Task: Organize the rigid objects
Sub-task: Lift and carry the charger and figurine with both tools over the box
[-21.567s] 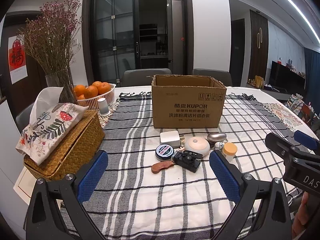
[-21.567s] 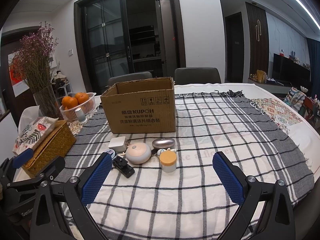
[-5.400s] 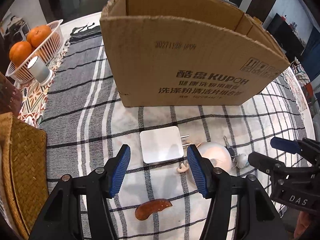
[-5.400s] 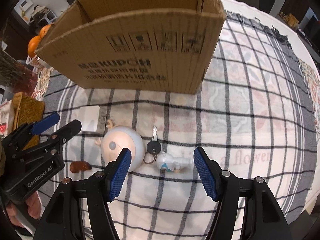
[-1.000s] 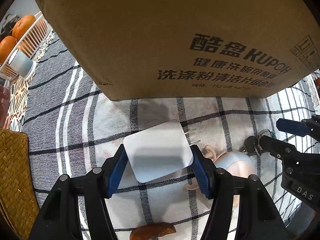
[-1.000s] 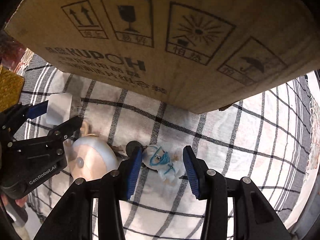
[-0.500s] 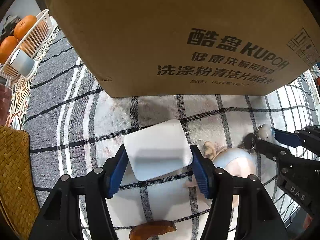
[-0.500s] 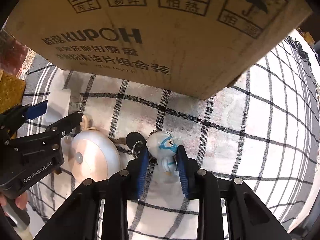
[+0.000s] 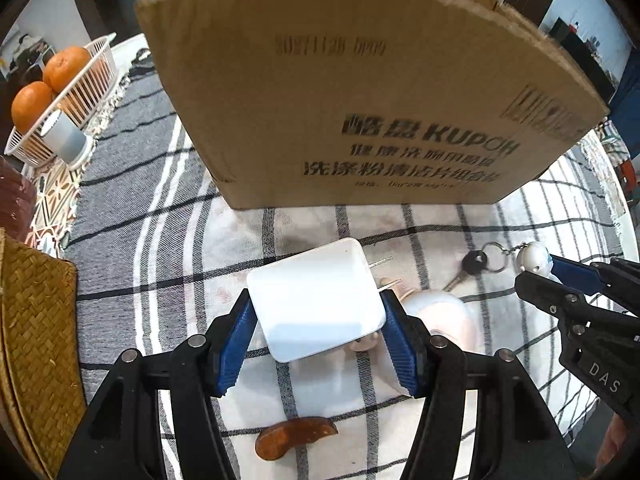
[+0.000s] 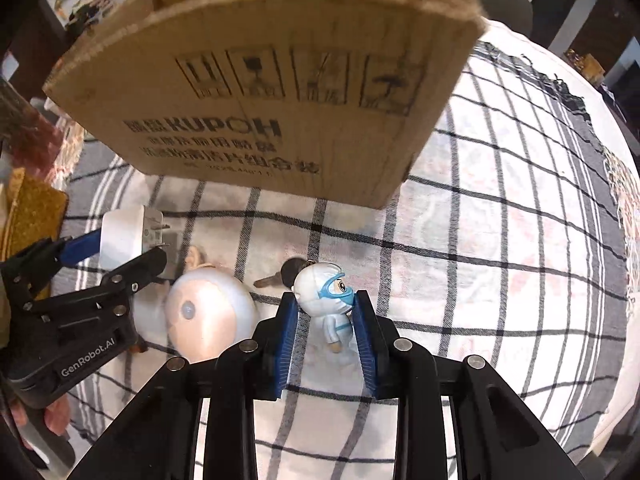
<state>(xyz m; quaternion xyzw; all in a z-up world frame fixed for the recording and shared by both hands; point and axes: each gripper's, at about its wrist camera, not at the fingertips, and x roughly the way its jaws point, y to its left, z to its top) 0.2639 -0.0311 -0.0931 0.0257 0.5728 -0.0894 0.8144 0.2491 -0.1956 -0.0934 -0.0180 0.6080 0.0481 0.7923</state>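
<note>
Left gripper (image 9: 316,338): clamps the white charger (image 9: 316,300).
Right gripper (image 10: 325,338): pinches the doll keychain (image 10: 326,300).
Advice: lift both clear over the box (image 9: 360,100) rim at 12 o'clock.

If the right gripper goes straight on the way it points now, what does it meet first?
Probably the checked tablecloth: the right gripper, shut on the figurine keychain, points steeply down. The cardboard box stands farther ahead; depth is unclear.

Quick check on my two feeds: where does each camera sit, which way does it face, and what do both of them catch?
Left wrist: on the left gripper, looking steeply down at the white charger in its jaws; right gripper at the right edge.
Right wrist: on the right gripper, looking down at the figurine keychain it clamps; left gripper at the left.
Shared: cardboard box, checked cloth, round white gadget.
</note>
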